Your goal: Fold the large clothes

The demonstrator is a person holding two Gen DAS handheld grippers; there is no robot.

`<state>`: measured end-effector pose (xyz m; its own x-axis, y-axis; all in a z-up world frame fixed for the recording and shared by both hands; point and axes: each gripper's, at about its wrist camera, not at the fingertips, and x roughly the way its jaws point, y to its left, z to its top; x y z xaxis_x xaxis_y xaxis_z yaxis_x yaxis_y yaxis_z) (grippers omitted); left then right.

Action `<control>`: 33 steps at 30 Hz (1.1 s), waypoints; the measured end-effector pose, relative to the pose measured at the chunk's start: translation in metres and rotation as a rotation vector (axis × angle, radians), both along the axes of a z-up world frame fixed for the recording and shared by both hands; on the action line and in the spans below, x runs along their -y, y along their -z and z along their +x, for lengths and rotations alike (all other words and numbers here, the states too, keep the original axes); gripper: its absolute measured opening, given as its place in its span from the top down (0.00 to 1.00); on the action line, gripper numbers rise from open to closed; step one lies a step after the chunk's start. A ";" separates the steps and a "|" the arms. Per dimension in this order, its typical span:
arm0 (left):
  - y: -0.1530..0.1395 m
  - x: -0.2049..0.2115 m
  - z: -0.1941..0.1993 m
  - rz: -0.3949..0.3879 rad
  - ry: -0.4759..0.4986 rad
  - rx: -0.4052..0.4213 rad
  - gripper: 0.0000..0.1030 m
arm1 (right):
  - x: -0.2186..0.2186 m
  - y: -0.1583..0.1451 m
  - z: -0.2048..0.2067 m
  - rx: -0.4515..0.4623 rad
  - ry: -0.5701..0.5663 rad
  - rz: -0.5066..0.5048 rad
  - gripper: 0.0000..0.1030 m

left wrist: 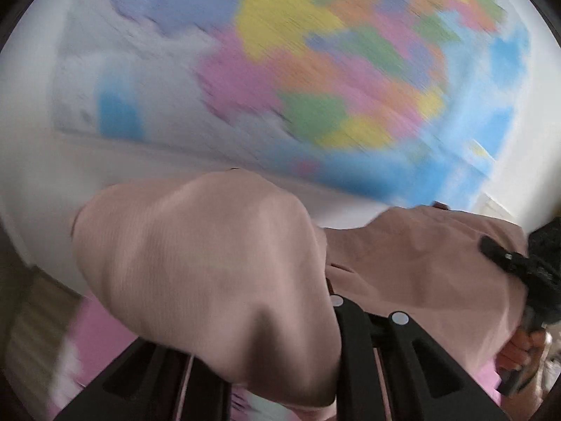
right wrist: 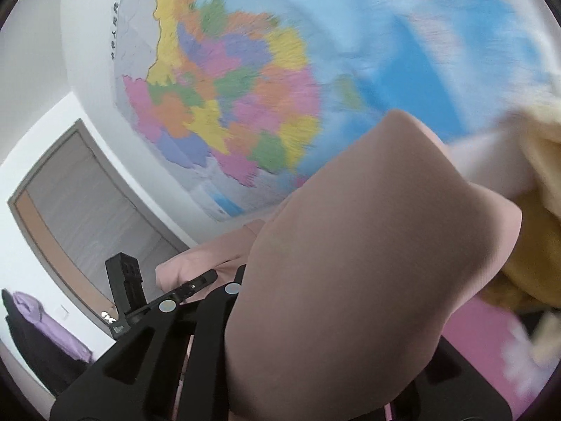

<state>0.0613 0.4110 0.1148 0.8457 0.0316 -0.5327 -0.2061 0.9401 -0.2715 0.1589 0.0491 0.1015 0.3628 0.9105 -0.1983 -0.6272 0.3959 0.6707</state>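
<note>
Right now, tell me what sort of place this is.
Probably a room in a home, perhaps a bedroom: a big colourful wall map on a white wall, a grey door, and clothes hanging at the left. A beige garment is held up before both cameras.

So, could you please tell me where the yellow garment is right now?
The yellow garment sits at the right edge of the right wrist view, just beyond the pink garment, below the wall map.
</note>
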 end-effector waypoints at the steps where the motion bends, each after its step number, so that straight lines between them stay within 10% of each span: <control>1: -0.005 -0.014 0.000 0.022 -0.031 0.007 0.87 | -0.023 -0.003 0.007 0.010 -0.025 -0.001 0.87; 7: 0.005 -0.116 0.005 0.083 -0.244 -0.018 0.87 | -0.140 0.023 0.023 0.012 -0.117 -0.007 0.87; 13: 0.086 -0.194 0.011 0.072 -0.367 -0.153 0.87 | -0.223 0.110 0.019 -0.119 -0.212 -0.193 0.86; 18: 0.149 -0.219 -0.001 -0.020 -0.390 -0.250 0.83 | -0.215 0.153 0.019 -0.222 -0.208 -0.237 0.76; 26: 0.153 -0.233 -0.020 -0.105 -0.394 -0.253 0.68 | -0.173 0.165 0.014 -0.238 -0.180 -0.326 0.39; 33: 0.143 -0.218 -0.044 -0.022 -0.423 -0.318 0.44 | -0.151 0.152 0.002 -0.183 -0.167 -0.446 0.43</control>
